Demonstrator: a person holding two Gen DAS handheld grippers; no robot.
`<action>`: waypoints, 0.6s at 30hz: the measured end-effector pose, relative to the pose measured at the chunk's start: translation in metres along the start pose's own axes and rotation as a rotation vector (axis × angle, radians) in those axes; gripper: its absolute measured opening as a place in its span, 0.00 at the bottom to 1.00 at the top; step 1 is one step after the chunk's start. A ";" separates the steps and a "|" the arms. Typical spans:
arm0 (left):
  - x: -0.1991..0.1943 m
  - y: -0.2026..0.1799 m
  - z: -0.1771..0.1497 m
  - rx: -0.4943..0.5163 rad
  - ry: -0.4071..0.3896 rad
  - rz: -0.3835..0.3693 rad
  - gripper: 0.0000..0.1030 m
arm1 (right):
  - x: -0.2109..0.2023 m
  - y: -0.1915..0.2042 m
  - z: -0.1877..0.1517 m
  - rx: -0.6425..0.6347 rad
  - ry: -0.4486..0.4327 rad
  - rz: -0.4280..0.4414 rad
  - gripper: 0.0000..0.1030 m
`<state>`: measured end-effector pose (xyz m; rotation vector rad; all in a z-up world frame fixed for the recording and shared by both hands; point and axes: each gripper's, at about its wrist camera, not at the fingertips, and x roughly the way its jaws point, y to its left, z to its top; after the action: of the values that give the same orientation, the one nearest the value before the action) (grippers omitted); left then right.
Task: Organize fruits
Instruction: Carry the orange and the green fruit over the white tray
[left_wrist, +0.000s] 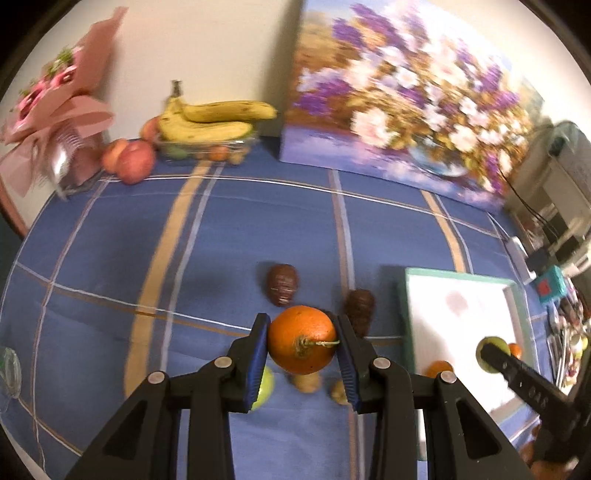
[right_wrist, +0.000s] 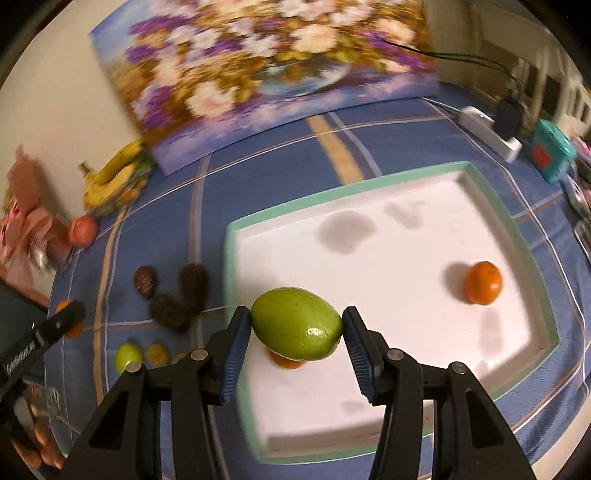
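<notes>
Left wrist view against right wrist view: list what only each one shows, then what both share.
Only the left wrist view: the left gripper shut on a big orange, seen close, with the green rim of the tray at one side.

Only the right wrist view: the right gripper shut on a green fruit above the tray, whose floor is in full view, and a small orange lying in it.

Both: bananas, the flower painting, brown fruits on the blue cloth.
</notes>
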<state>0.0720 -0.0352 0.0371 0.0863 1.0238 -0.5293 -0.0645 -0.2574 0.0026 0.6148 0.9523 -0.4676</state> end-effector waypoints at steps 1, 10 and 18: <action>0.002 -0.007 -0.001 0.013 0.006 -0.006 0.36 | -0.001 -0.008 0.002 0.018 -0.002 -0.006 0.51; 0.013 -0.070 -0.011 0.126 0.047 -0.065 0.36 | -0.007 -0.079 0.013 0.176 -0.027 -0.079 0.51; 0.020 -0.117 -0.024 0.206 0.064 -0.116 0.36 | -0.015 -0.108 0.020 0.207 -0.081 -0.116 0.51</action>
<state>0.0073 -0.1375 0.0285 0.2286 1.0386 -0.7413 -0.1269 -0.3492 -0.0057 0.7240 0.8720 -0.6961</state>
